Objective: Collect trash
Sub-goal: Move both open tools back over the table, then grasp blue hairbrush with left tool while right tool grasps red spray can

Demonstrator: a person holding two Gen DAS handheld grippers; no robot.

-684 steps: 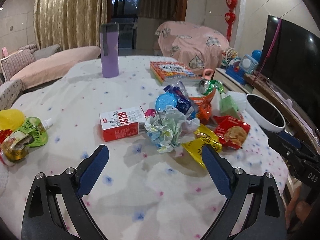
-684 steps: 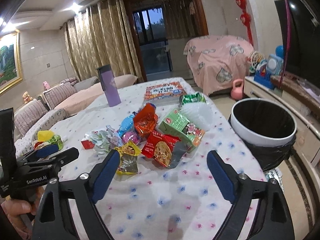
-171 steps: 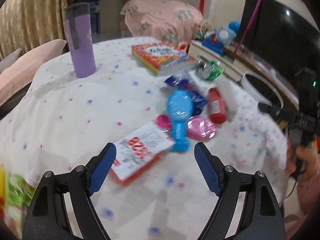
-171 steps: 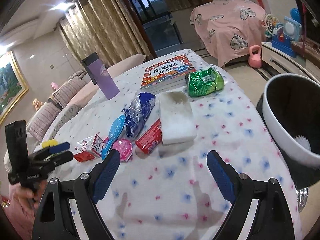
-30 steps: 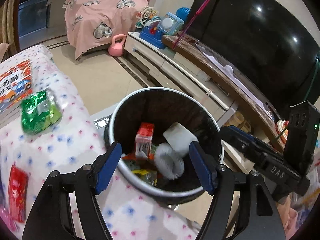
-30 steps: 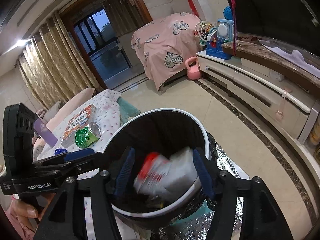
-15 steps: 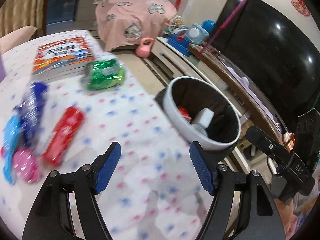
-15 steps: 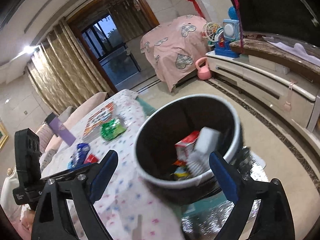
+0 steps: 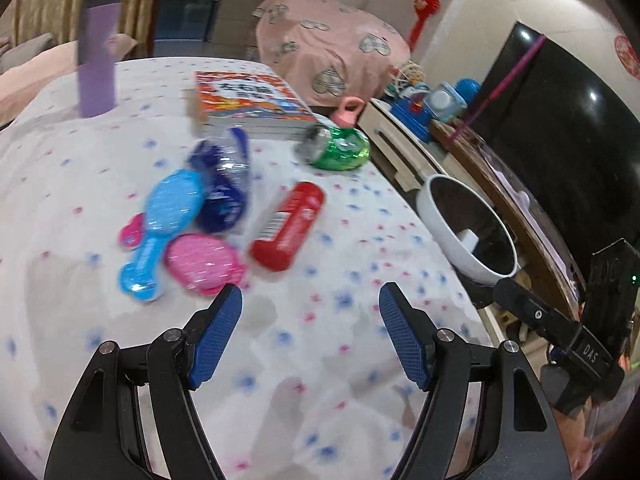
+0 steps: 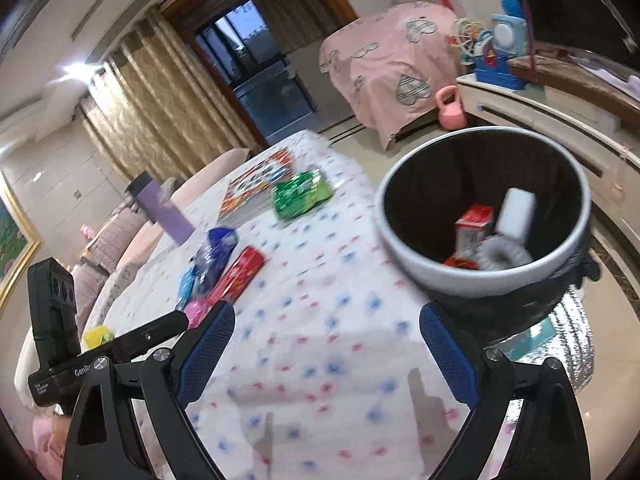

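Grippers both hang empty with jaws apart, left gripper (image 9: 310, 334) over the table (image 9: 280, 360) facing the red tube-shaped wrapper (image 9: 290, 226) and crushed green can (image 9: 338, 149), right gripper (image 10: 326, 354) beside the round white black-lined bin (image 10: 412, 256), probably lining up another grab.

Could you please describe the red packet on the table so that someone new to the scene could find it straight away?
Start at the table with the dotted white cloth, beside the white-rimmed bin. Near the middle lies the red packet, a long tube-like wrapper with white print, right of the dark blue wrapper; it is the only red item there.
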